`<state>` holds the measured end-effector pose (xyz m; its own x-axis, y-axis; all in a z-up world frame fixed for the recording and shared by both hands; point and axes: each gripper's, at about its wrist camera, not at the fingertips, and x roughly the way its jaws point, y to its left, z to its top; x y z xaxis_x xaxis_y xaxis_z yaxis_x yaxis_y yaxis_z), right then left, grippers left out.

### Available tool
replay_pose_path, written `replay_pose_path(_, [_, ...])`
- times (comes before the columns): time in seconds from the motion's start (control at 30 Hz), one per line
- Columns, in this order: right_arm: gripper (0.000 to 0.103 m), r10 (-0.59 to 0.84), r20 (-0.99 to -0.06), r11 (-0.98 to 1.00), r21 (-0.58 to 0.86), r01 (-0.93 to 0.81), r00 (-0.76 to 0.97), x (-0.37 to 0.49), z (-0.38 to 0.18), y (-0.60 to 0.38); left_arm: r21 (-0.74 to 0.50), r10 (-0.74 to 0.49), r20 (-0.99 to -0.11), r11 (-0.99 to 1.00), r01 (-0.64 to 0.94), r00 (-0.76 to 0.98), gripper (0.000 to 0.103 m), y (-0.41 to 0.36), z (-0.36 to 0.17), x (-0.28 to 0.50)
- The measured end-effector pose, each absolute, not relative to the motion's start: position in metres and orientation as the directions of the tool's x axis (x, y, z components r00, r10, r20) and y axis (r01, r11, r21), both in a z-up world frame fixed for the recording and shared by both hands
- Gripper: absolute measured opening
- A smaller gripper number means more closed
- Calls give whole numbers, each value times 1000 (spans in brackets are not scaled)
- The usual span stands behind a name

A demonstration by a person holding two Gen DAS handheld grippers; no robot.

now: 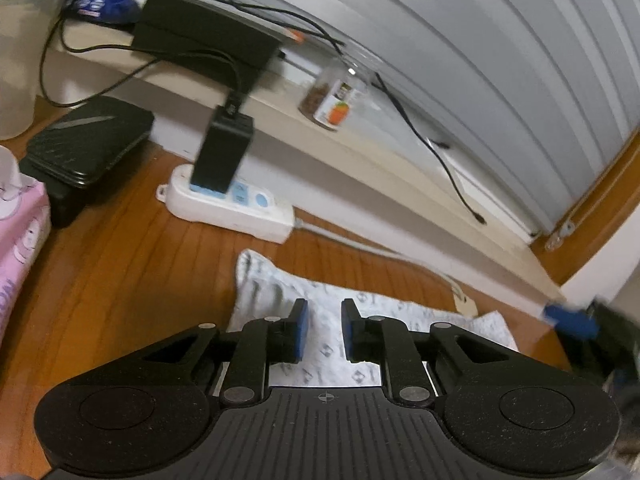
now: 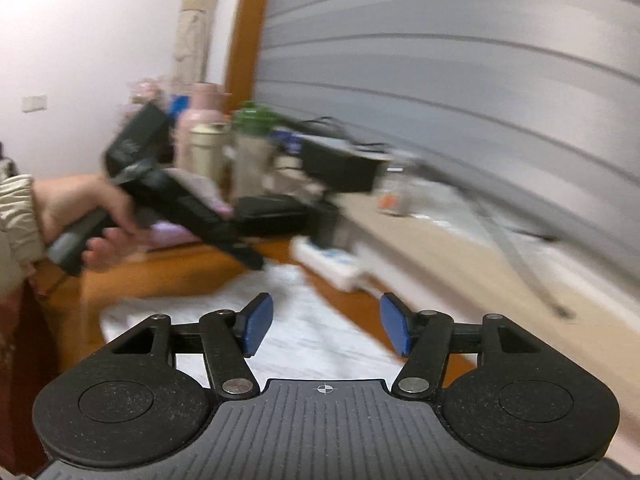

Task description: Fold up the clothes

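Note:
A white cloth with a small grey print [image 1: 280, 292] lies flat on the wooden surface [image 1: 120, 264]. My left gripper [image 1: 325, 320] hovers just over its near part. The blue pads stand a narrow gap apart and grip nothing. In the blurred right wrist view the same cloth [image 2: 312, 344] spreads under my right gripper [image 2: 326, 320], whose jaws stand wide with nothing between them. A hand [image 2: 80, 204] in a pale sleeve holds the left gripper [image 2: 252, 260] over the cloth's far left edge. A blue pad of the right gripper [image 1: 572, 320] shows at the right edge of the left wrist view.
Behind the cloth lie a white power strip [image 1: 228, 204] with a black adapter [image 1: 224, 156] plugged in, a black case [image 1: 88, 140] and a pink package [image 1: 20, 232]. A low ledge [image 1: 360, 152] carries a jar [image 1: 332, 96], a black box and cables. Bottles [image 2: 208, 148] stand far left.

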<state>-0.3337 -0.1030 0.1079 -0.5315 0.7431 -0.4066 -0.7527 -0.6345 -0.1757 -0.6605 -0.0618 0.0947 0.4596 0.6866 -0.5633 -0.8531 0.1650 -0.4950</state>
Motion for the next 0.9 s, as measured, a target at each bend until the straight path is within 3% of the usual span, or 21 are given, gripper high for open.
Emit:
replay_pose_path(0.13, [57, 773, -420, -590, -202, -782, -475, -281, 110, -85, -466, 684, -582, 163, -870, 440, 18, -61, 88, -650])
replay_pose_path(0.2, [44, 775, -446, -576, -209, -790, -448, -258, 107, -75, -455, 686, -588, 159, -876, 429, 18, -58, 86, -646])
replay_pose_path(0.23, [31, 775, -460, -570, -213, -794, -433, -249, 104, -70, -450, 687, -590, 156, -879, 424, 18, -57, 85, -644])
replay_pose_path(0.27, [29, 775, -473, -563, -218, -797, -418, -239, 102, -64, -444, 688, -593, 154, -883, 419, 18, -55, 84, -642])
replay_pose_path(0.47, [30, 760, -533, -556, -235, -798, -372, -178, 88, -52, -415, 688, -613, 136, -899, 387, 18, -46, 72, -639])
replay_pose_path(0.6, [36, 711, -588, -591, -203, -780, -386, -144, 72, -41, -415, 685, -618, 131, -900, 385, 18, -42, 65, -640])
replay_pose_path(0.7, [38, 676, -622, -600, -155, -785, -394, -132, 47, -22, -400, 691, -615, 141, -905, 380, 25, -43, 62, -638])
replay_pose_path(0.9, [43, 637, -626, -622, -73, -780, -450, -130, 18, 11, -320, 707, -624, 159, -934, 334, 20, -45, 62, -625])
